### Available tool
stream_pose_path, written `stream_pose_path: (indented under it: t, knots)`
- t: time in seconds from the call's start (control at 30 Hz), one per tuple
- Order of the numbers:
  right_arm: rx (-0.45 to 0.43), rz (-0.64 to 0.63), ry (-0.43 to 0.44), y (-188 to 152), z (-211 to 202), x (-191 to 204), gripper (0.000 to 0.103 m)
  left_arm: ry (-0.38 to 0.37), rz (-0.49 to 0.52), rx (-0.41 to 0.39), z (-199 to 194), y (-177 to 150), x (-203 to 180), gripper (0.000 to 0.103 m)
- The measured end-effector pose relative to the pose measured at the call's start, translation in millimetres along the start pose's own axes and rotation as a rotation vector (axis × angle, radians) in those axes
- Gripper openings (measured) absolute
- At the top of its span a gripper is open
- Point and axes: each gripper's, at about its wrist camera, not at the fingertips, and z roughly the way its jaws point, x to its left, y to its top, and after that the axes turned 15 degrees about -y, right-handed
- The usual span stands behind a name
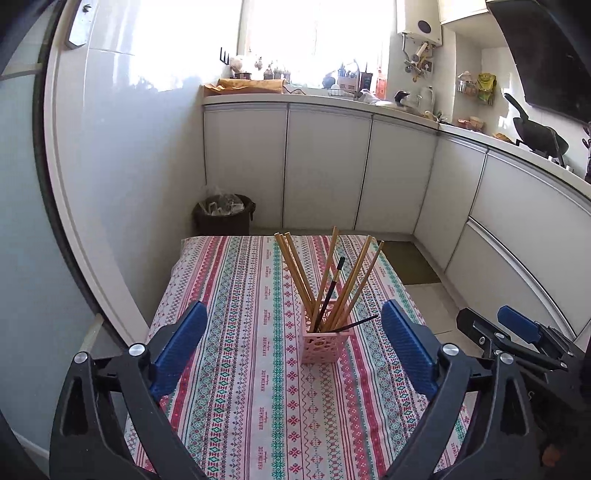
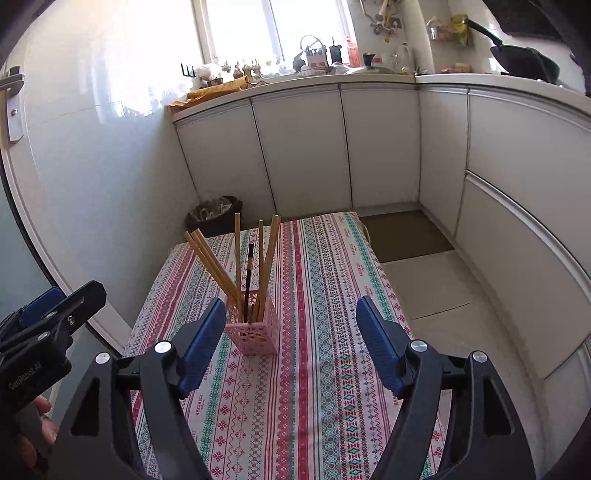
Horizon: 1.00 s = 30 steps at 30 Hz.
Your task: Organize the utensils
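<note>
The left gripper (image 1: pixel 295 343) and the right gripper (image 2: pixel 291 341) both hover with blue-padded jaws spread wide apart and nothing between them, above a table draped in a striped, embroidered-pattern tablecloth (image 1: pixel 240 387). The pink lattice utensil holder (image 1: pixel 322 345) stands upright near the middle of the cloth, just beyond the fingers, holding a fan of wooden chopsticks (image 1: pixel 295 273) and a black chopstick (image 1: pixel 330 291).

Only the left wrist view catches a second black chopstick (image 1: pixel 356 323) lying low across the holder's rim and pointing right; from the right wrist camera that piece cannot be made out, though the holder (image 2: pixel 255 336) sits just beside that gripper's left pad. The left view also takes in the right gripper at its far right edge, while the right view shows the left gripper (image 2: pixel 51 314) at its left edge, along with part of the person's hand (image 2: pixel 40 424) gripping the handle.

The table stands in a small kitchen, ringed by white base cabinets (image 1: pixel 325 166) under a pale countertop crowded with small items beneath a bright window (image 2: pixel 273 29). A dark lined waste bin (image 1: pixel 225 214) sits on the floor beyond the table's far left corner, a dark mat (image 2: pixel 406 236) lies on the floor tiles to the right, and a black wok (image 1: pixel 539 136) rests on the counter at far right.
</note>
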Motion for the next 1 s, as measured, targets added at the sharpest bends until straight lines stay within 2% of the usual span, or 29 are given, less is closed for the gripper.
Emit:
stream_pose_path:
  t: [0.23, 0.7, 1.0]
  knots:
    - [0.023, 0.022, -0.013, -21, -10, -13, 0.083, 0.008, -0.005, 0.023, -12, -19, -5, 0.096]
    - [0.098, 0.052, -0.046, -70, -23, -38, 0.084, 0.019, -0.016, 0.102, -22, -60, -16, 0.096]
    - [0.125, 0.068, -0.123, -97, -32, -55, 0.087, 0.052, -0.014, 0.084, -32, -83, -30, 0.096]
